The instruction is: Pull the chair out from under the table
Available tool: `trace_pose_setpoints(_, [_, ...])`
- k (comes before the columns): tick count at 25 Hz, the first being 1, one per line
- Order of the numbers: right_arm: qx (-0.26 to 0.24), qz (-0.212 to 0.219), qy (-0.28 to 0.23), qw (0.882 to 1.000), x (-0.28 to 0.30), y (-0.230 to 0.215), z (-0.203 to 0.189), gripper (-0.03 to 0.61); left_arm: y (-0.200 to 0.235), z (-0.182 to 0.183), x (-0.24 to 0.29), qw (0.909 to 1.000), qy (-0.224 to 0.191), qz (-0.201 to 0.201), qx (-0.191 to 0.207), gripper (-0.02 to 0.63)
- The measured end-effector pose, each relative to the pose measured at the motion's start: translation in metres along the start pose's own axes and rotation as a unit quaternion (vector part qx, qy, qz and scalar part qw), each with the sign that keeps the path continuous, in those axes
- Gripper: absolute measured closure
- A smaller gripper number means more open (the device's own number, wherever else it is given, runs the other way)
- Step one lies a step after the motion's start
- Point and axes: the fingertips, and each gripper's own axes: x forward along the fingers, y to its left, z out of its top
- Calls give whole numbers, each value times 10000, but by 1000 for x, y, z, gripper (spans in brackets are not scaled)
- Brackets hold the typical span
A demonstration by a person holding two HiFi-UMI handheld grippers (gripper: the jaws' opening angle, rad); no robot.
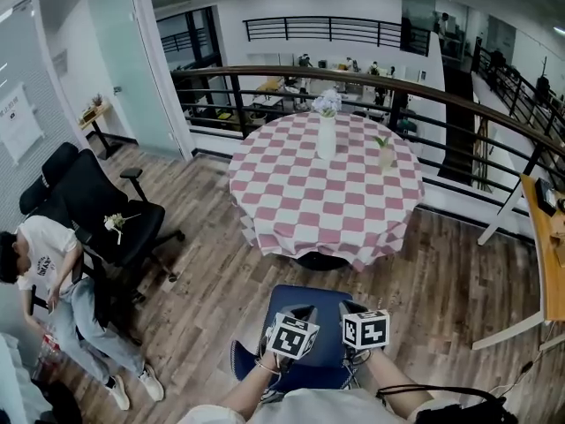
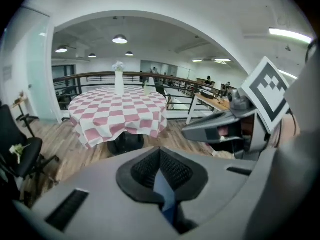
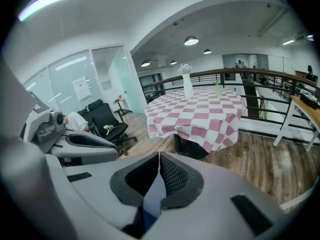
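Plainly, the blue padded chair (image 1: 322, 356) stands out from under the round table (image 1: 291, 210) w/ its pink-and-white checked cloth. A strip of wood-plank floor (image 1: 203, 307) shows betw. the cloth hem and the chair's far edge, and the chair sits on the person's side of the table's dark pedestal base (image 1: 322, 261). The left gripper (image 1: 302, 314) and right gripper (image 1: 350, 312) are side by side over the chair, near its middle, both angled fwd & down toward the table, marker cubes on top. Left gripper view: jaws pressed together, pad tips meeting w/ nothing pinched at the tips. A sliver of chair blue shows thru the wedge gap lower down, so the chair lies beneath the jaws, not betw. them. Right gripper view: same, jaws closed tip to tip, blue sliver in the gap underneath. Can't tell whether either gripper touches the chair. On the table, a tall white vase w/ pale flowers (image 1: 327, 131) stands near centre, w/ a small clear glass holding a green sprig (image 1: 385, 153) to its right, apart. At the left of the head view is a black office chair (image 1: 106, 206) w/ a small flower bunch (image 1: 115, 223) on its seat, well apart from the blue chair. A person in a white top (image 1: 40, 254) is slumped beside it. A dark curved railing (image 1: 353, 76) runs behind the table.
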Motion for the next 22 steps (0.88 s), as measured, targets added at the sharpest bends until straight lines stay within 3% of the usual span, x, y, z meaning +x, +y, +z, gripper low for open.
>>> trace_pose_setpoints(3, [107,-353,-204,9991,-4,-8,3,552,3,8,2,9980,-224,304,-516,609])
trace_pose_setpoints(9, [167,-845,-389,9955,-14,-23,0,552,7,12,4,9937,-435,825,-623,609])
trace_pose_setpoints(14, [179,-860,-464,9951,-17,-24,0,552,9,7,8,9919,-328,1028,-669,609])
trace_pose_setpoints(22, [-11,-783,-457,9959,-21,-14,1,561,9,3,6,9912,-317,998,-808,609])
